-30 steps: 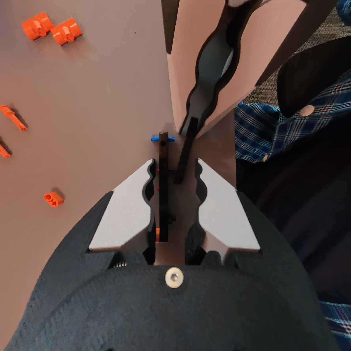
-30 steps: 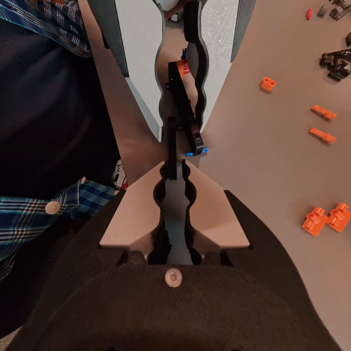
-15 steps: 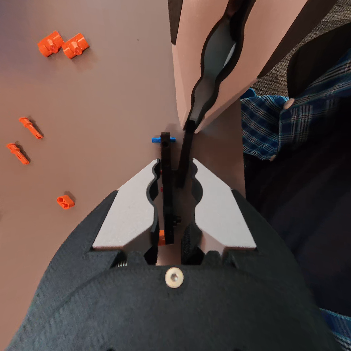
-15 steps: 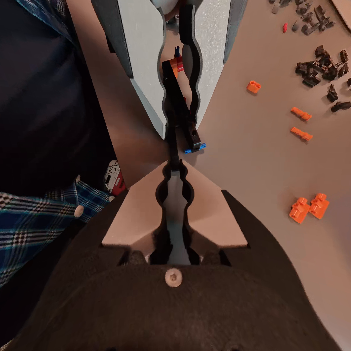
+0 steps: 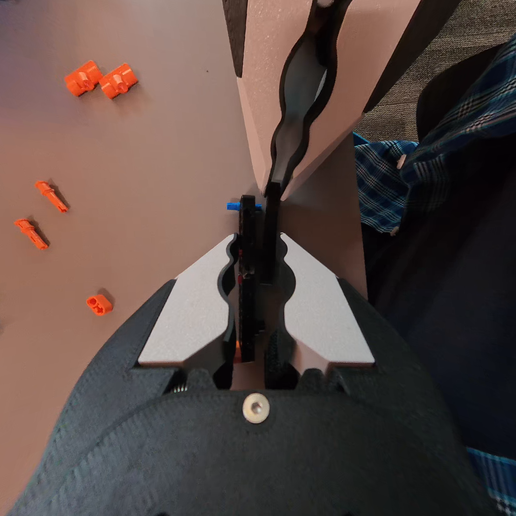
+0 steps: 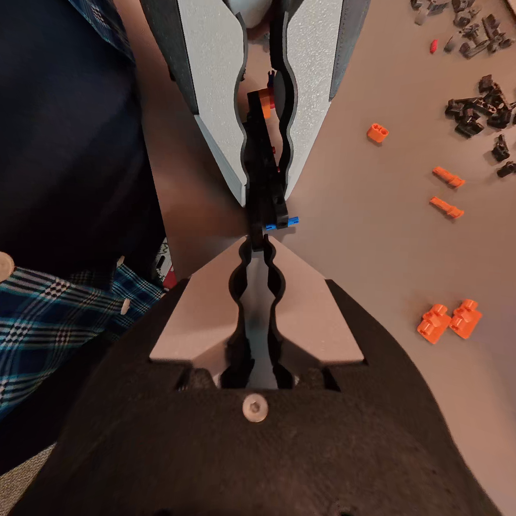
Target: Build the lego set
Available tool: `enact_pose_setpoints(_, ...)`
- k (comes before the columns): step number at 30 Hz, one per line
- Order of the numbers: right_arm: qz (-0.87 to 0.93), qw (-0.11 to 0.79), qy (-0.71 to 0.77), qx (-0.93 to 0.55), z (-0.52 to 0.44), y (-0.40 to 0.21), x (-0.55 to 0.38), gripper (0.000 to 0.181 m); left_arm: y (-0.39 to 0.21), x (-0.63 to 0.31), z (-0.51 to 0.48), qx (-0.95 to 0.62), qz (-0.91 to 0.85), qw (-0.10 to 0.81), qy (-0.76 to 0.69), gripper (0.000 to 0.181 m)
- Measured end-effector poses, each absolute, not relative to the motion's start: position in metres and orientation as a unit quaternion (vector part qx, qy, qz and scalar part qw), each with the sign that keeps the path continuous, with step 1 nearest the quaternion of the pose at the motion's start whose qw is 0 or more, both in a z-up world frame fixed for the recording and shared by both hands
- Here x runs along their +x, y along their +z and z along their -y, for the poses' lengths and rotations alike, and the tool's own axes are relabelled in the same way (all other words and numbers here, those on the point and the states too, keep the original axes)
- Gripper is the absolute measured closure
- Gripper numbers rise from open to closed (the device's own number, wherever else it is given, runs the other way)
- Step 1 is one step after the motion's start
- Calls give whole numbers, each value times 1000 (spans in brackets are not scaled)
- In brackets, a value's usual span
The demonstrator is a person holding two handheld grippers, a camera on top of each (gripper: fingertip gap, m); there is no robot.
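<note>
Black beam assembly [image 5: 247, 293] braced between fingers of left gripper [image 5: 258, 237], steadied to receive black beam [image 5: 271, 237] pinched at tip of right gripper [image 6: 258, 241] directly ahead.

Two grippers meet tip to tip

The left gripper [image 5: 258, 237] is clamped on a black beam assembly [image 5: 247, 279], fingers partly closed. The right gripper [image 6: 257, 240] points straight at it, its tips pinching a black beam [image 6: 257, 237] alongside the assembly.
</note>
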State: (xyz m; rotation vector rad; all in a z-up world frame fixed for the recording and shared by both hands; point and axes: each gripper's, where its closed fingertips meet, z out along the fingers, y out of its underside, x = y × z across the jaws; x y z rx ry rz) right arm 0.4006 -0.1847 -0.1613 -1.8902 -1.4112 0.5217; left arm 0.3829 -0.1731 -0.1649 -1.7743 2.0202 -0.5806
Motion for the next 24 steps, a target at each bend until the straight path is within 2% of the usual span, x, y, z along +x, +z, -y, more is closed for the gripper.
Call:
enact_pose_setpoints(10, 541, 346, 212, -736, 182, -162, 403, 176, -164, 384, 173, -641, -710, 175, -233, 153)
enact_pose_setpoints(24, 533, 362, 191, -741, 177, -161, 404, 175, -165, 384, 169, -619, -735, 195, -196, 156)
